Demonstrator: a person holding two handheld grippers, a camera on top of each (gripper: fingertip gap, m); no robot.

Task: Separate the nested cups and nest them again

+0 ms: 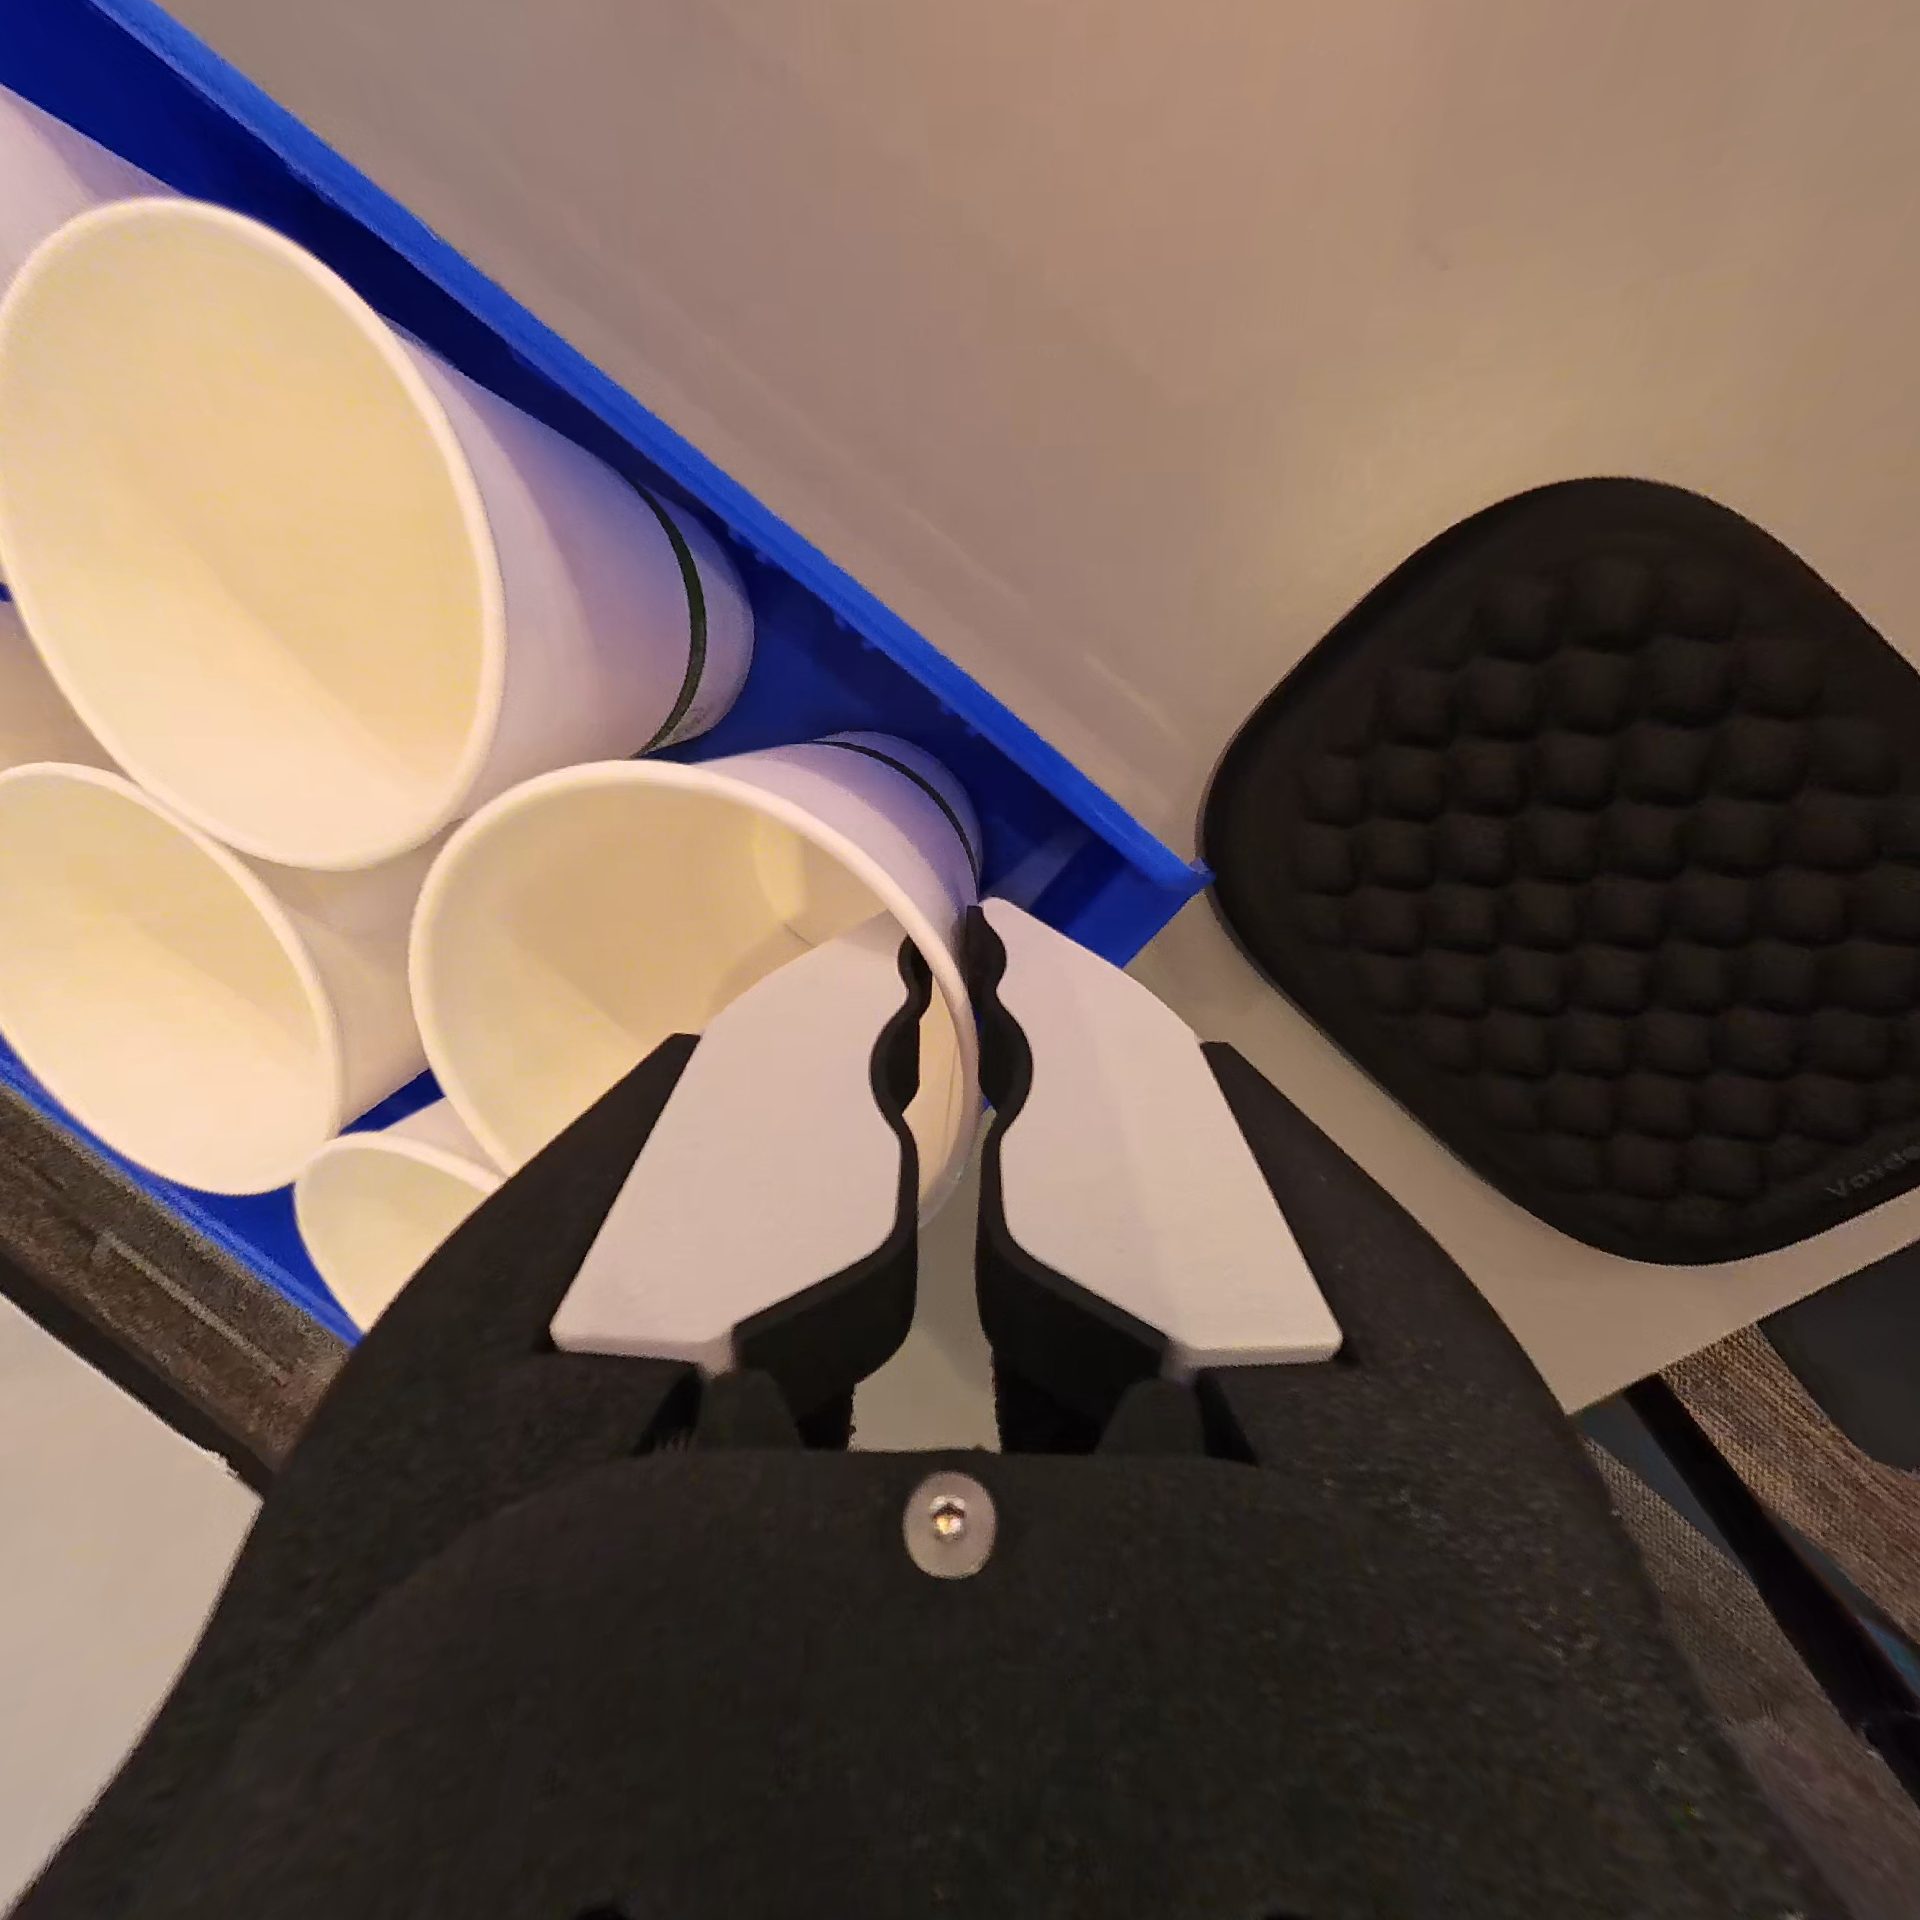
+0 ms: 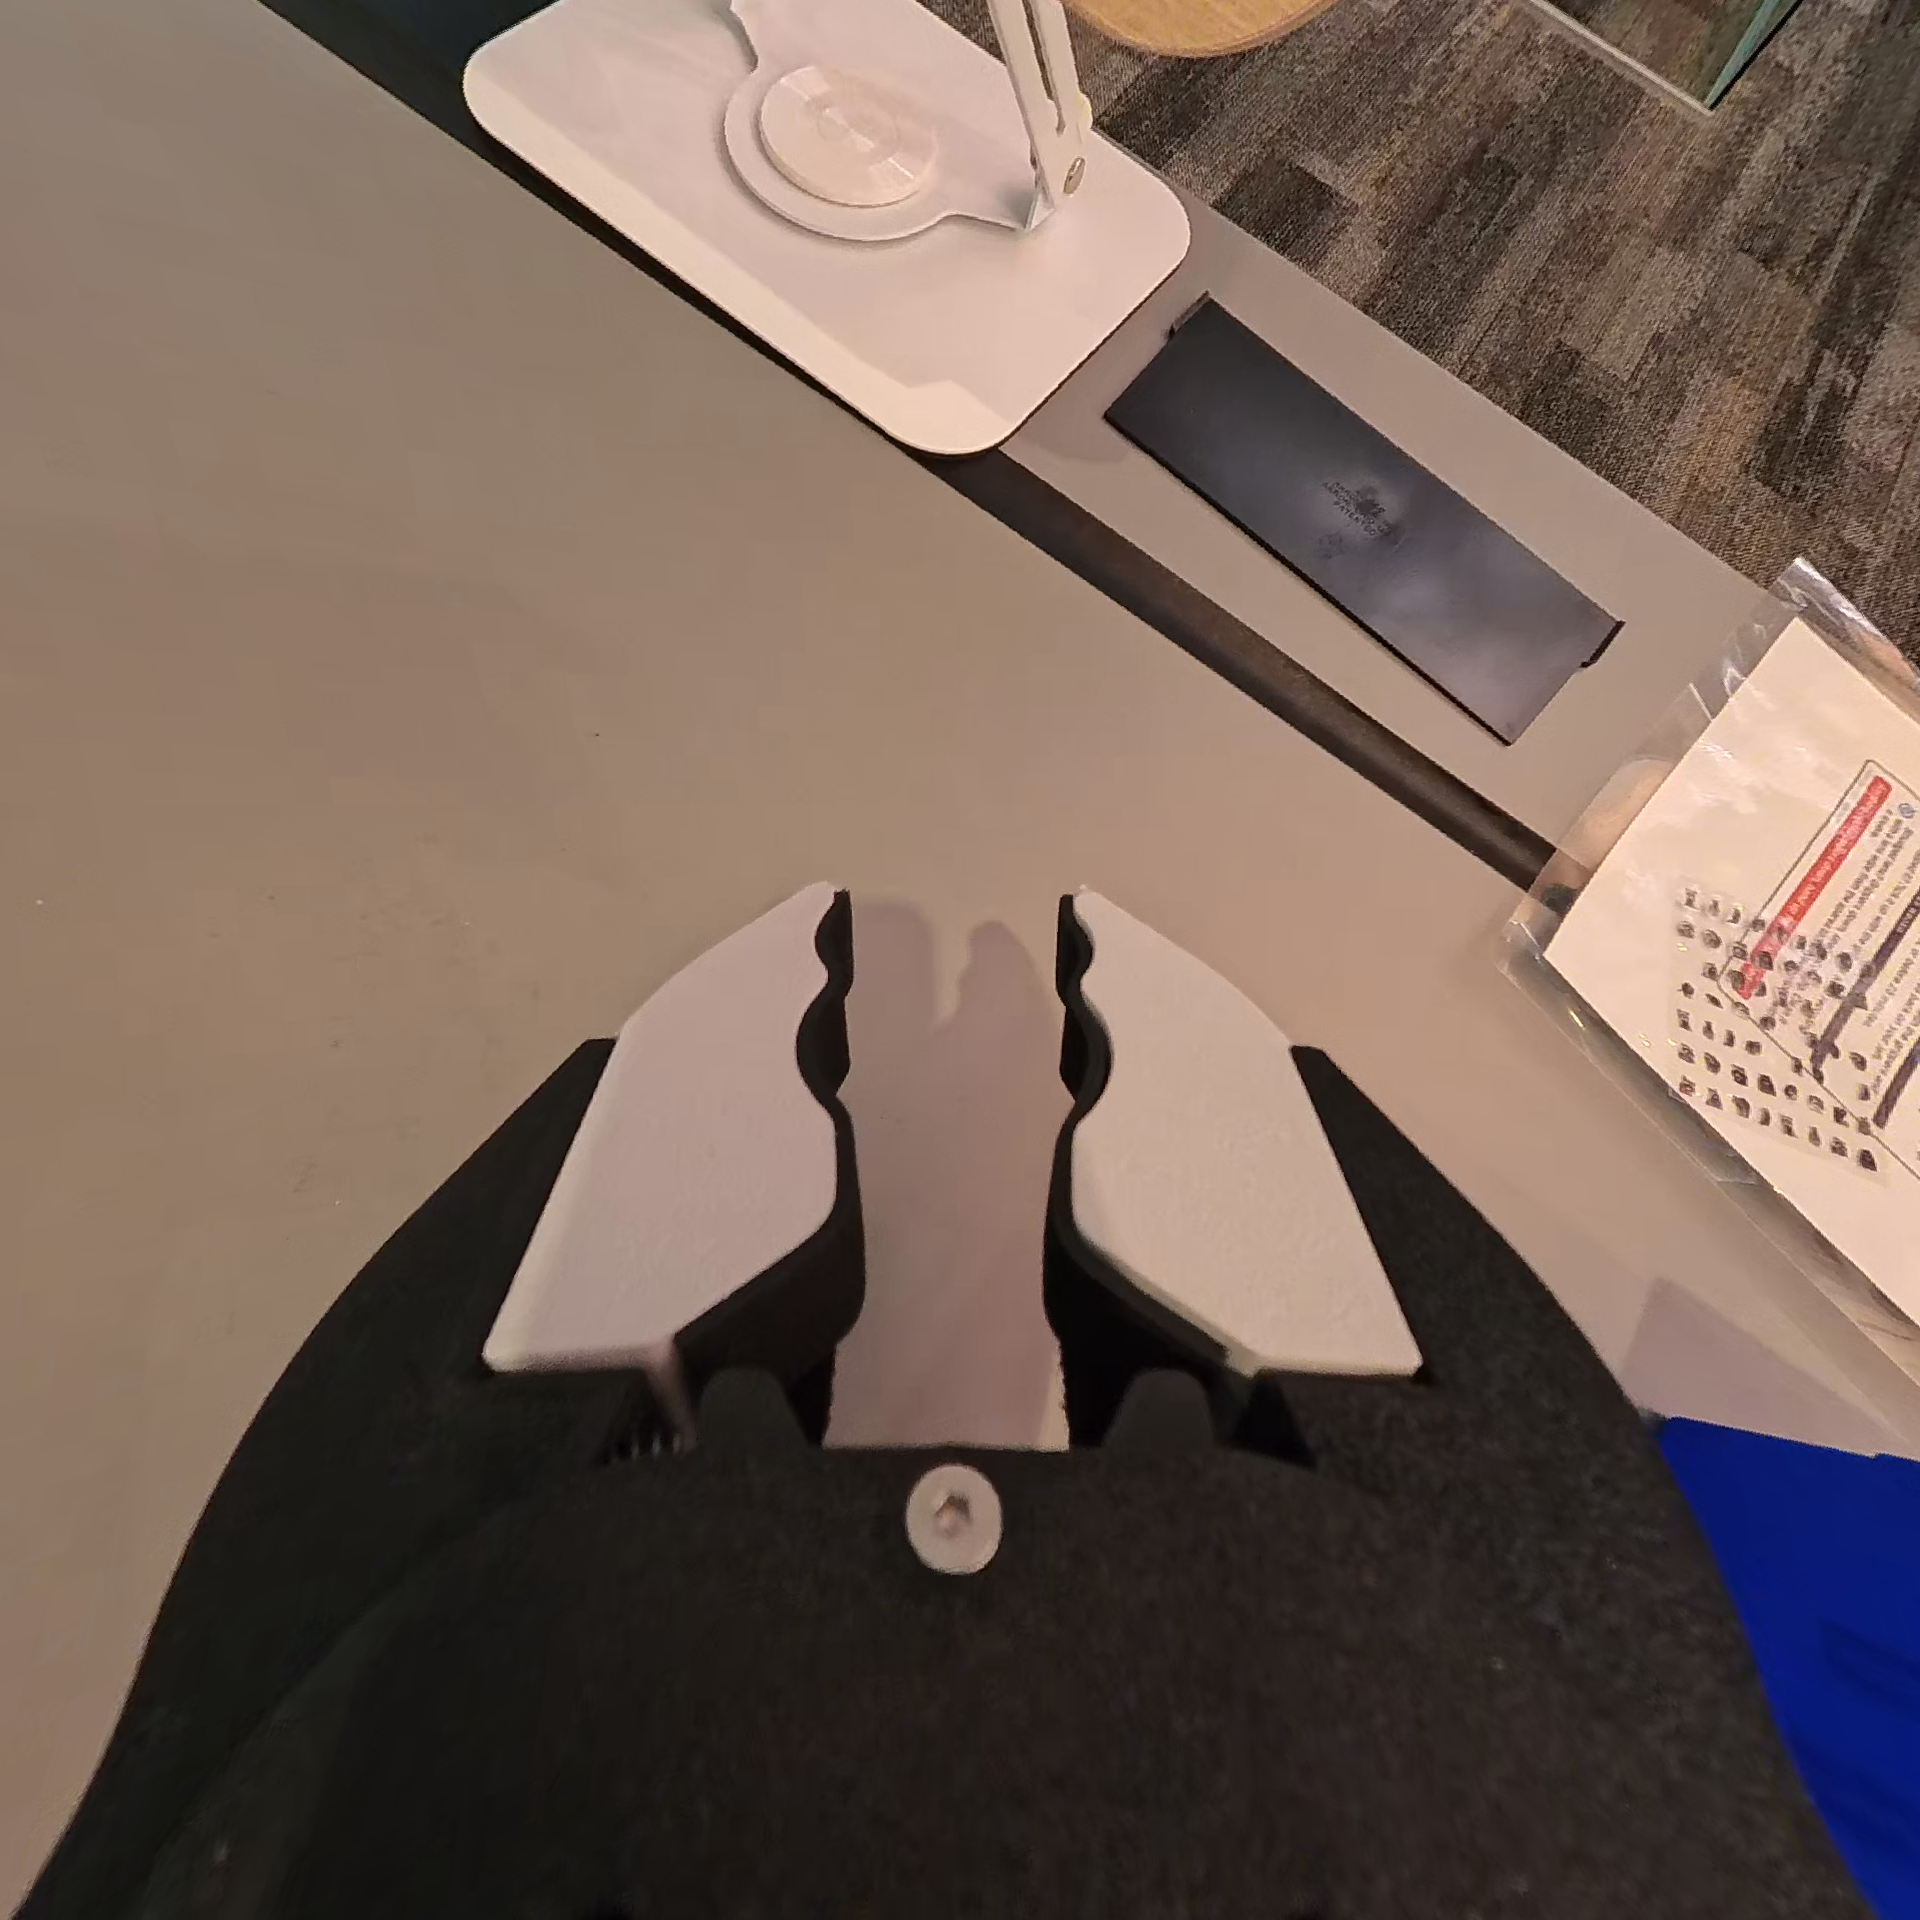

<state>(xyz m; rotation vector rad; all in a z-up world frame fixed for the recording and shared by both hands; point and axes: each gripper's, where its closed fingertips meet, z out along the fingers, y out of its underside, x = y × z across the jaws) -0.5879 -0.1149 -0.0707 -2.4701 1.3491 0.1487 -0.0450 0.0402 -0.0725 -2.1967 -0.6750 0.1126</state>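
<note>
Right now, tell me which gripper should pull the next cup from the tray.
Left. The left gripper is already shut on the rim of a cup lying in the blue tray. The right gripper is open over bare table, no cups near it.

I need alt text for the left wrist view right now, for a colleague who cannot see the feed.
The left gripper has its jaws closed on the rim wall of a white paper cup lying on its side in a blue tray, one jaw inside and one outside. More white cups lie beside it. A black textured pad sits on the table beyond the tray's corner.
</note>
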